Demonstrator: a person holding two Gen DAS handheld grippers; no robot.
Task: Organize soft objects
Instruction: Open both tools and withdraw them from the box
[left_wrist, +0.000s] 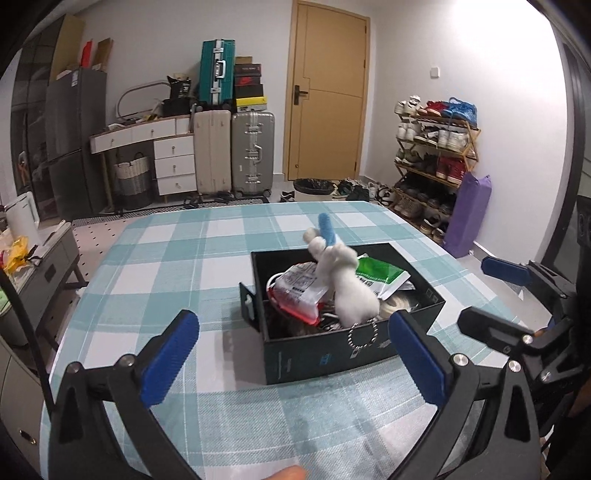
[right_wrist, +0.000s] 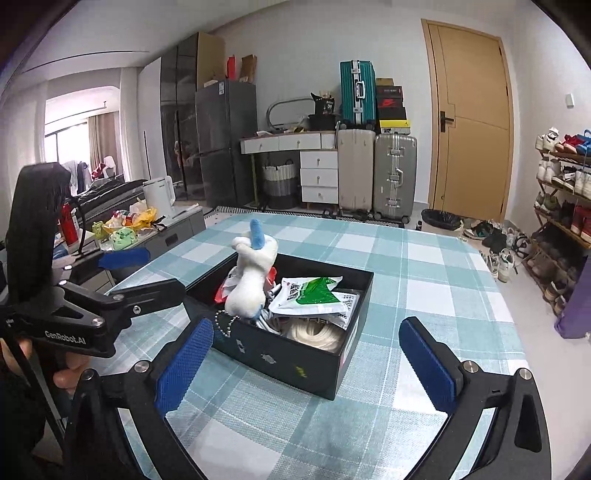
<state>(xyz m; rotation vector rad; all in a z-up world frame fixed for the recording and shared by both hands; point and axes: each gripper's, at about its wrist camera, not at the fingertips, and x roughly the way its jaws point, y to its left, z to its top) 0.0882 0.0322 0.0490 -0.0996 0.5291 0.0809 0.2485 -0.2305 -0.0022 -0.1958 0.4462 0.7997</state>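
White plush toy (left_wrist: 347, 280) with a blue horn, propped upright against the near-left wall of the open black box (left_wrist: 413, 328) at mid-table; its ball chain (left_wrist: 364, 334) hangs over the box's front rim. Beside it in the box lie a red-and-white packet (left_wrist: 301, 291), a green-and-white packet (left_wrist: 384, 275) and a pale coil (right_wrist: 314, 334), the last partly hidden. The box rests on the checked tablecloth (left_wrist: 177, 254), which carries no other loose item in either view. Left gripper (left_wrist: 295, 362): jaws spread wide, nothing between them, held low in front of the box. Right gripper (right_wrist: 310, 363): likewise wide apart and empty, facing the box's near corner. Judged step: the soft items appear gathered, with the toy standing proud of the rim and only loosely settled. The next move likely calls for one gripper to close on the plush body and lay it flat inside, chain tucked in, while the other steadies the light box against sliding.
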